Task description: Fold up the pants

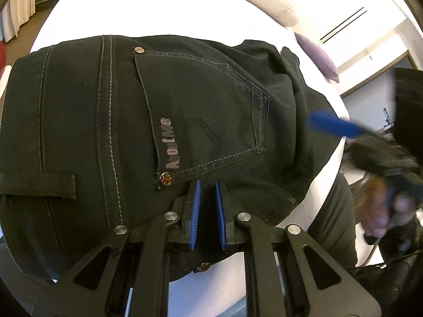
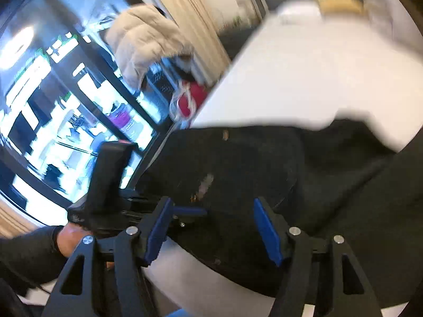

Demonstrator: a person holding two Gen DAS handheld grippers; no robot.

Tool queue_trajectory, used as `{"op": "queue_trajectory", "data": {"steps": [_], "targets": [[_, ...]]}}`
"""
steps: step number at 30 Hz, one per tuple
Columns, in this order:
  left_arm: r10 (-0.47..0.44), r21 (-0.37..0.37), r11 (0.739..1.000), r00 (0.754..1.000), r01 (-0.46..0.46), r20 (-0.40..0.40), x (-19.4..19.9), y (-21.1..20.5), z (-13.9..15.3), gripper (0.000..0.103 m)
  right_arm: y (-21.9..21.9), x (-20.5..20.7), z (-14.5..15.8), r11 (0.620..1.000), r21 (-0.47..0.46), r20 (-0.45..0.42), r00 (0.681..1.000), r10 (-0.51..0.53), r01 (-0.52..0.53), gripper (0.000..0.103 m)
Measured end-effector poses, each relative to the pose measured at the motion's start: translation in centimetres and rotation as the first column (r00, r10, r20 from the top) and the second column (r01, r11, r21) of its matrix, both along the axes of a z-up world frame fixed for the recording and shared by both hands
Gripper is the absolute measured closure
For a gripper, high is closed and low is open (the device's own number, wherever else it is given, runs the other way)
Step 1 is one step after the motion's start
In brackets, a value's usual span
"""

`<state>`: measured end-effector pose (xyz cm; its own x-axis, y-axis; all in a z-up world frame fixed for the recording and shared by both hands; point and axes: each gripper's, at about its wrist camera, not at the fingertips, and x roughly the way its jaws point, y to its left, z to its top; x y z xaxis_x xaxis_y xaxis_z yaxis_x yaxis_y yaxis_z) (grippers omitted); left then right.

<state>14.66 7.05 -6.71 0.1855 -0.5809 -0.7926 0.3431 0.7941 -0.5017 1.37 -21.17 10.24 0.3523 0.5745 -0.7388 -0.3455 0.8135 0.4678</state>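
My left gripper [image 1: 207, 185] is hovering low over the black pants [image 1: 158, 121], its blue pads [image 1: 196, 198] sitting close together with a narrow gap between them and no cloth caught there. Just ahead of the tips I am seeing a rivet [image 1: 165, 178] at the corner of the back pocket [image 1: 208, 111], which carries a printed brand label [image 1: 169, 142]. The pants are lying folded on the white table [image 1: 164, 2]. My right gripper [image 2: 211, 206] is standing with its fingers spread wide, gripping nothing, above the blurred dark cloth. In the left view it is showing as a blurred blue finger [image 1: 335, 125] at the far right edge of the pants.
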Motion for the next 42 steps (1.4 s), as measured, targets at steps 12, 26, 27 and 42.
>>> {"op": "queue_trajectory", "data": {"steps": [12, 26, 27, 42], "targets": [[-0.002, -0.015, 1.0, 0.999, 0.003, 0.045, 0.6, -1.4, 3.8, 0.091, -7.3, -6.6, -2.8, 0.987, -0.077, -0.1, 0.983, -0.151, 0.144, 0.057], [-0.063, -0.087, 0.995, 0.994, 0.055, -0.091, 8.8, -7.7, -0.8, 0.091, -17.3, -6.1, 0.3, 0.892, 0.158, -0.077, 0.906, -0.416, 0.424, 0.045], [-0.053, -0.074, 0.996, 0.995, 0.046, -0.088, 8.6, -7.6, -0.2, 0.091, -18.2, -5.4, 0.4, 0.88, 0.165, -0.079, 0.895, -0.439, 0.446, 0.045], [-0.337, 0.006, 0.941, 0.94, 0.338, -0.046, 16.9, -19.8, 1.8, 0.091, -26.2, -1.4, 1.1, 0.768, 0.246, -0.085, 0.803, -0.59, 0.591, 0.045]]}}
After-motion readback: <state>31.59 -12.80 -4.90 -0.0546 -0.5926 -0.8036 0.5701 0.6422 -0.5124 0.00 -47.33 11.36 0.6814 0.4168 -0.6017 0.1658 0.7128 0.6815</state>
